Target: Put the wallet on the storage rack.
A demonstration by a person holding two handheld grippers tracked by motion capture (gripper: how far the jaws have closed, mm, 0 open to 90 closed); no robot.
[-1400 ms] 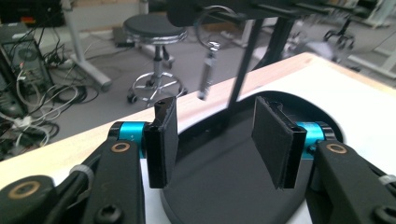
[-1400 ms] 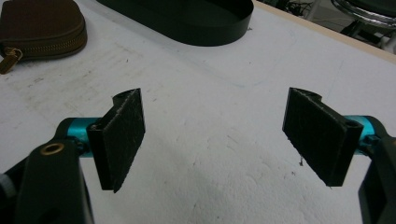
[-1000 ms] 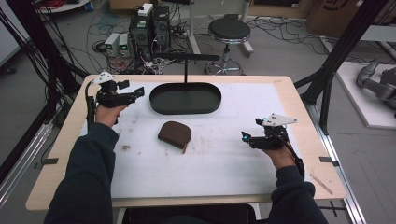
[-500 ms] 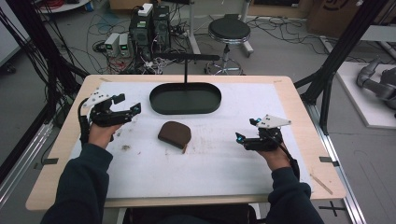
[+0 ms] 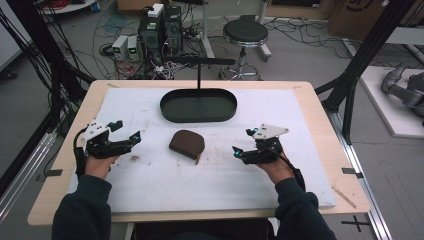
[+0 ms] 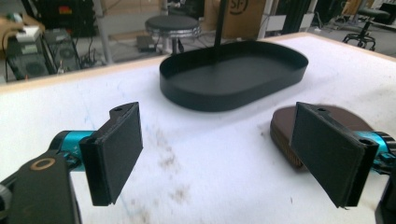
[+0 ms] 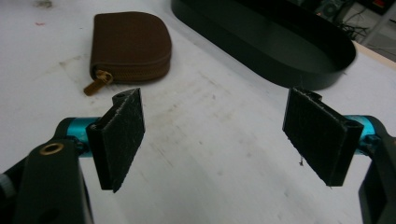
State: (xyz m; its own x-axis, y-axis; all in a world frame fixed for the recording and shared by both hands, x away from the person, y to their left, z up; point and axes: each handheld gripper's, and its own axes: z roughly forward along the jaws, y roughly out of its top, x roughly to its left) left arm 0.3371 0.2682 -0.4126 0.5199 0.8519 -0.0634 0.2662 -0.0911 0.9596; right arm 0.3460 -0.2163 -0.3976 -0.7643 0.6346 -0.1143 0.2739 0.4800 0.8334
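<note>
A brown zip pouch (image 5: 186, 144) lies flat on the white mat in the middle of the table, its zip pull at its near right corner. My left gripper (image 5: 127, 131) is open to the left of the pouch, a hand's length away, with nothing between its jaws. In the left gripper view (image 6: 219, 154) the pouch (image 6: 281, 126) sits partly behind the right jaw. My right gripper (image 5: 243, 141) is open to the right of the pouch. In the right gripper view (image 7: 219, 137) the pouch (image 7: 128, 44) lies ahead and to the left.
A black oval tray (image 5: 198, 119) stands empty just beyond the pouch, also seen from the left gripper (image 6: 224, 95) and the right gripper (image 7: 261, 56). A black T-shaped stand (image 5: 199, 62) rises behind it. The white mat (image 5: 150, 200) is stained near the pouch.
My left gripper has come back toward the person, away from the tray's left end. My right gripper has moved left, closer to the pouch. The pouch has not moved.
</note>
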